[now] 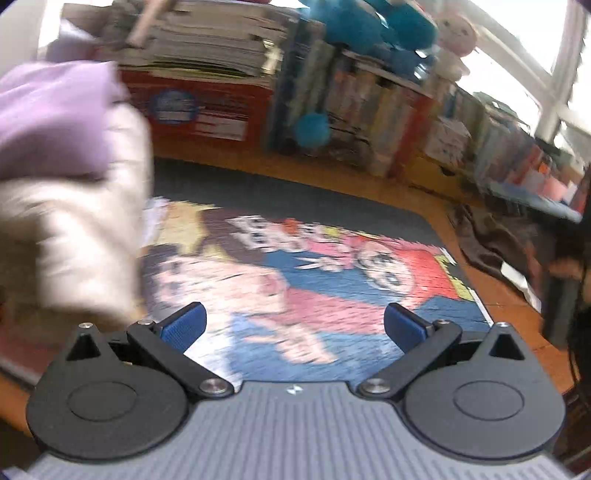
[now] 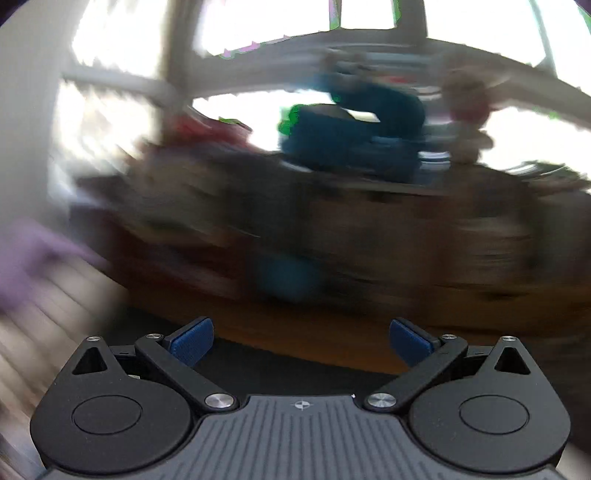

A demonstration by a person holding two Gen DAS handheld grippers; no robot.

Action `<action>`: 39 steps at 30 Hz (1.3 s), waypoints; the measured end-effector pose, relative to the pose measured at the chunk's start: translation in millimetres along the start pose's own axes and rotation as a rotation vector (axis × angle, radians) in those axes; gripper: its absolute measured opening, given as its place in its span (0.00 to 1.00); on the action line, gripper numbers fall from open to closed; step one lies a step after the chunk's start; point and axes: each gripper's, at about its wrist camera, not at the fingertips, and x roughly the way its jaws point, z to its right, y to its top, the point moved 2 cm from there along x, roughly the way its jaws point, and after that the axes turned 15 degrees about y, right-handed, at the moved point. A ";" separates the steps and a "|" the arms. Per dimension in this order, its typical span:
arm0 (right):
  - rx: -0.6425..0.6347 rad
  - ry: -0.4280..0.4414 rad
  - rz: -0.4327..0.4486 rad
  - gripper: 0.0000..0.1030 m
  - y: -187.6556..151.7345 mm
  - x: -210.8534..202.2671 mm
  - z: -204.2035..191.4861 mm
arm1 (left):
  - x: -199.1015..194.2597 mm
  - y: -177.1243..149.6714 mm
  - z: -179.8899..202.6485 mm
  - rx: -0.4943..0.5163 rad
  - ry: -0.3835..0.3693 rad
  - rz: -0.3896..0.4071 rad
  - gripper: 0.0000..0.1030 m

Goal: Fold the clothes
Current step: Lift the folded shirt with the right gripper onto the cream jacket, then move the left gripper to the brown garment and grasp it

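Nearest the left wrist camera, the left hand-held gripper (image 1: 293, 326) stands wide open with nothing between its blue ribbed pads, hovering over a dark mat printed with a colourful cartoon picture (image 1: 295, 273) that lies on the orange-brown wooden surface (image 1: 498, 295). The right hand-held gripper (image 2: 301, 341) is likewise spread wide and empty, above the dark mat edge; its view is heavily blurred, so little else there can be read.

The garment to fold, a soft lilac and off-white cloth bundle (image 1: 62, 184), sits at the left of the left wrist view, bunched and raised above the mat; what holds it up cannot be told. A crumpled brown cloth (image 1: 498, 243) lies at the surface's right side.

Farther off stand a row of books (image 1: 369, 122), with a blue plush toy (image 1: 373, 26) on top.

Judging from this, the garment is not yet spread. The step would go best by pinching two outer edges, one per gripper, and drawing the cloth flat onto the mat before any fold.
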 end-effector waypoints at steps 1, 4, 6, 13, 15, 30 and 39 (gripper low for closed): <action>-0.009 -0.069 -0.034 1.00 -12.1 -7.6 20.1 | 3.8 2.1 13.1 0.020 -0.005 -0.005 1.00; -0.007 -0.235 -0.112 1.00 -42.1 -21.2 73.1 | 12.6 3.5 48.0 0.076 -0.021 -0.028 1.00; -0.071 -0.339 -0.163 1.00 -55.9 -22.8 102.2 | 14.9 1.6 65.9 0.111 -0.025 -0.045 1.00; -0.168 -0.410 -0.336 0.56 -76.4 40.1 168.0 | 18.3 -6.0 109.1 0.211 -0.016 -0.095 1.00; 0.055 -0.373 -0.358 0.06 -73.6 53.0 194.6 | 18.4 -6.8 112.4 0.220 -0.017 -0.097 1.00; 0.037 0.271 0.389 0.17 284.8 -99.9 95.0 | 21.5 43.7 117.8 0.178 -0.053 -0.020 1.00; 0.001 -0.073 0.036 1.00 119.7 -94.1 160.1 | 70.7 76.8 157.1 0.147 -0.282 -0.122 1.00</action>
